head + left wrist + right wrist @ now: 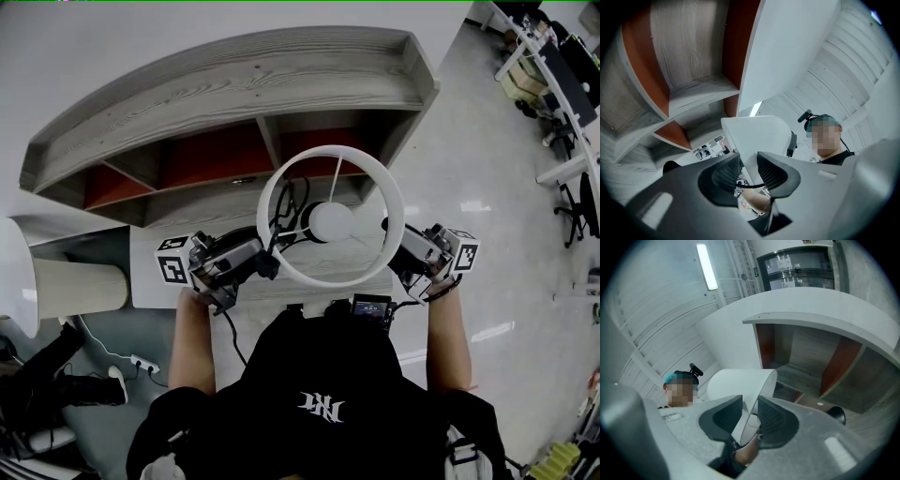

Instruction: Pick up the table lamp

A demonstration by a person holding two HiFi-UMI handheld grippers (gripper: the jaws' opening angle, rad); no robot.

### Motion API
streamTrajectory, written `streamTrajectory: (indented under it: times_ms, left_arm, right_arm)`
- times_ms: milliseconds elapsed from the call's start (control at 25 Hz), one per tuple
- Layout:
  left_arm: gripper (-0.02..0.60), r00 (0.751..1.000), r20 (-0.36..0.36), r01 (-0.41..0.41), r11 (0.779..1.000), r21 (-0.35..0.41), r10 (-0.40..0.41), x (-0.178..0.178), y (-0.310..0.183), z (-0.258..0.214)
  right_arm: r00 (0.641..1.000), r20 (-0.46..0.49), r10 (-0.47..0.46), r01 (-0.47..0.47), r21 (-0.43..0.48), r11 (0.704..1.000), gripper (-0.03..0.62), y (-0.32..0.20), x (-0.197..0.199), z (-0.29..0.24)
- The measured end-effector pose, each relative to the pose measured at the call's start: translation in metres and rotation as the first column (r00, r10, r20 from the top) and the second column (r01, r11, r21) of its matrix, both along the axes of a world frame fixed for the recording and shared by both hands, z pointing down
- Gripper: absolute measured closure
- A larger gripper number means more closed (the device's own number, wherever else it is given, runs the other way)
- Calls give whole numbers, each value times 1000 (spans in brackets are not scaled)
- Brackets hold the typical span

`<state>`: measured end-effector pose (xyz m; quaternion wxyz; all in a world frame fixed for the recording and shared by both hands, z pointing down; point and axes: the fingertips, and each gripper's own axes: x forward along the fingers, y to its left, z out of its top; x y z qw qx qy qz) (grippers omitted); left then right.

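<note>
I hold the lamp [328, 275] with both tools, one on each side of its round white shade. My left tool [267, 262] pinches the left side of the shade. My right tool [394, 246] pinches the right side.

In the left gripper view, the shade [759, 133] goes down between the two pads of my left tool [749, 161]. In the right gripper view, the thin wall of the shade [740, 385] sits tight between the pads of my right tool [750, 404].

The lamp is right in front of my chest, over the tabletop [281, 292]. I look down into the shade and see a round white part in the middle. I cannot tell if the lamp is off the tabletop.

Behind the lamp is a big curved shelf [234, 84]. It is gray wood on top and red inside.
</note>
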<state>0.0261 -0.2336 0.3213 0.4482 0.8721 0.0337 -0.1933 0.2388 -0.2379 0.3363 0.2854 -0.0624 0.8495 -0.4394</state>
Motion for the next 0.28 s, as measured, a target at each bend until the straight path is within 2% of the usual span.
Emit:
streamTrajectory:
  times_ms: [280]
  left_arm:
    - [472,1000,7,-12,1000,-3,12,0,0,-1]
  right_arm:
    - [1000,-1,8,-8,-2,1000,490,1,0,-1]
